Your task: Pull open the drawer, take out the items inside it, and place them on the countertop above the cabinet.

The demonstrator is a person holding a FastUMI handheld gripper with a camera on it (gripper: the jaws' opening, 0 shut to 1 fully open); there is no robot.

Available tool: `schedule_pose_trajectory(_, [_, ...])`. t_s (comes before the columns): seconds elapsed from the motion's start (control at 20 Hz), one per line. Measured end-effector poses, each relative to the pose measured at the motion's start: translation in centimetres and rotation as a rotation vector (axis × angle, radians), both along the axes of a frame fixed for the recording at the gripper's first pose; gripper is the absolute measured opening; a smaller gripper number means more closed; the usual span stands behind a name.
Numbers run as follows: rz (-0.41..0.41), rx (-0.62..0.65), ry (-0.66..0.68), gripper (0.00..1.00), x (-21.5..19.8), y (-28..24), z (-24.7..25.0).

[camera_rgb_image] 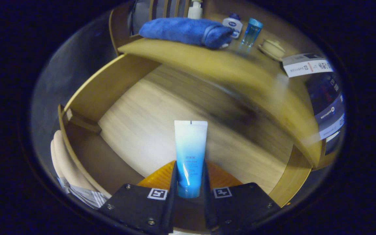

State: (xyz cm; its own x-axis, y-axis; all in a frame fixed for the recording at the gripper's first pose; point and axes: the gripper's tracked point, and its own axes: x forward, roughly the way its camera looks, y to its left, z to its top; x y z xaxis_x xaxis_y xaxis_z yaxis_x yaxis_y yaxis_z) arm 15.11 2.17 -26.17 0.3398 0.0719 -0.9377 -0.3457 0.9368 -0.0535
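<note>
Hand-held gripper (189, 186): both fingers clamped on a soft plastic tube (190, 153), white fading to blue, flat crimped end pointing to 12 o'clock. Tube is held above the open wooden drawer (135, 127), whose pale grained floor appears motion-blurred. Bench (207, 62) of smooth wood lies beyond, at 12 o'clock. On it: a rolled blue terry towel (188, 31), a white pump bottle (195, 9), a small white bottle (233, 24), a clear blue cup (251, 31), and a cream lidded dish (273, 49).

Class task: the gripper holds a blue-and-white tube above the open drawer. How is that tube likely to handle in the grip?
The tube looks like soft plastic, so it probably dents where the jaws squeeze it. Its glossy skin may slip. Its flat crimped end stands straight beyond the gripper, so it seems light and fairly stiff.
</note>
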Motion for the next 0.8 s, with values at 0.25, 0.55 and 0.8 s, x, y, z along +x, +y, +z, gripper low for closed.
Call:
schedule_pose_trajectory(0.25, [-0.009,0.056,-0.111,0.36,0.5,0.3,4.0])
schedule_pose_trajectory(0.55, [-0.059,0.135,-0.244,0.36,2.5,0.2,8.7])
schedule_pose_trajectory(0.8, [-0.087,0.112,-0.303,0.36,4.7,-0.5,9.4])
